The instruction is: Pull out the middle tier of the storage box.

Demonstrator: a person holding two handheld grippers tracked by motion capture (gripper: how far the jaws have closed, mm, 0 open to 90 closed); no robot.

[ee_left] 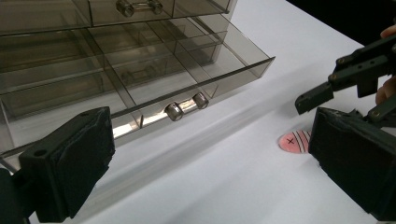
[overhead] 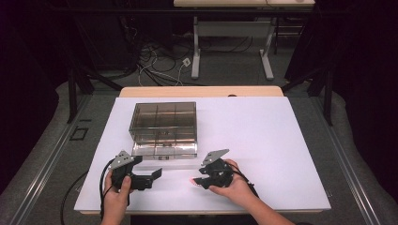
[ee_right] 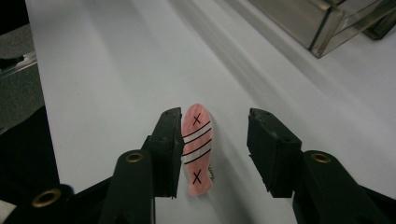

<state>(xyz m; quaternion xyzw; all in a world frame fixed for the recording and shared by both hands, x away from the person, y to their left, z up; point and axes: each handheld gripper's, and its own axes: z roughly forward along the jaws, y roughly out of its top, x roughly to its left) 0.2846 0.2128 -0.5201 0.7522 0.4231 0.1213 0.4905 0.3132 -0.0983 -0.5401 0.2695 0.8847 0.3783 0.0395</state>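
Both hands rest near the front edge of the table. The left gripper (overhead: 157,172) has its jaws wide apart. The right gripper (ee_right: 214,149) points down with its jaws partly apart.

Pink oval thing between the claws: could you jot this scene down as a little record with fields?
pink oval piece: flat on the white table, black crosses and stripes on it
right gripper: jaws apart, the piece between them, beside one pad
left gripper: jaws wide, nothing between them
clear drawer box: behind both grippers
bottom drawer: pulled out, looks empty
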